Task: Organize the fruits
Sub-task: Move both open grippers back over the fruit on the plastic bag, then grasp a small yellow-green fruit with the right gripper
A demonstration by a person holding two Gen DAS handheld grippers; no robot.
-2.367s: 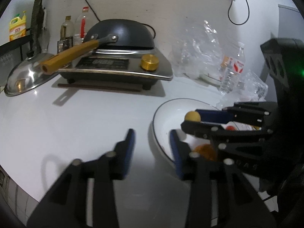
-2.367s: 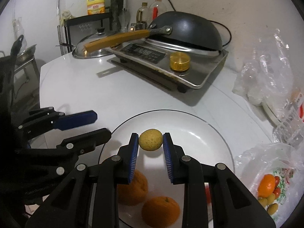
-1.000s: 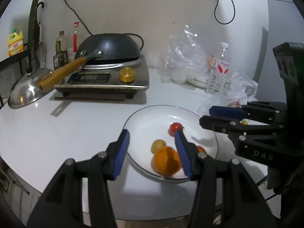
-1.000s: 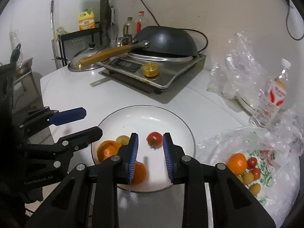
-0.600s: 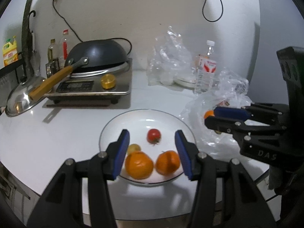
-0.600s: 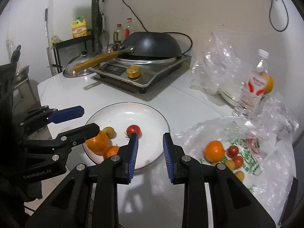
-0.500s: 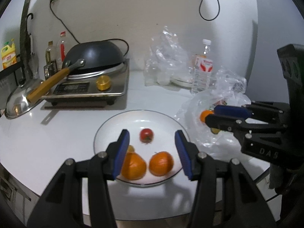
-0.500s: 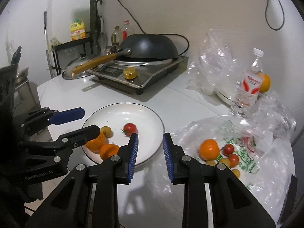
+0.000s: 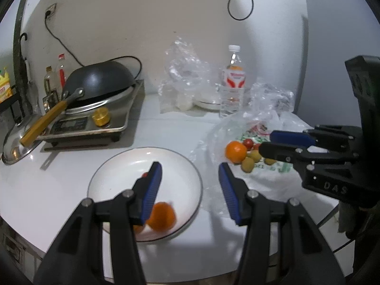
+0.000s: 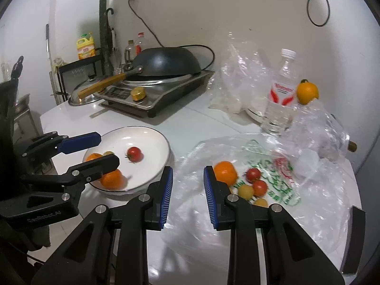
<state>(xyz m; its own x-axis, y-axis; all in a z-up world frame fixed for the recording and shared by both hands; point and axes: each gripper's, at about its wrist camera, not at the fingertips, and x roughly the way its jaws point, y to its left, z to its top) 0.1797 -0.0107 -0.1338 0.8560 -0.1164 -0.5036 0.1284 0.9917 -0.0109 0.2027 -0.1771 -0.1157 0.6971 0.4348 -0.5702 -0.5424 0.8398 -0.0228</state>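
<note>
A: Logging progress — white plate [image 10: 163, 142] holds two oranges [image 10: 111, 178], a cherry tomato [image 10: 134, 154] and a small yellow fruit [image 10: 108, 153]. My estimate: partway done.

B: What remains?

A: On the printed plastic bag [image 10: 280, 185]: one orange [image 10: 225, 171], red tomatoes [image 10: 253, 175], yellow fruits [image 10: 246, 191]. Another orange [image 10: 307, 92] sits behind the water bottle [image 10: 282, 95].

B: Grippers?

A: Right gripper [image 10: 187, 190] has a narrow gap with nothing in it, above the bag's edge. Left gripper [image 9: 190, 190] is wider apart, also holding nothing, beside the plate.

B: Unclear points?

A: Left finger [image 10: 95, 163] hides part of the plate's fruit — exact count uncertain. Bag folds may conceal more.
</note>
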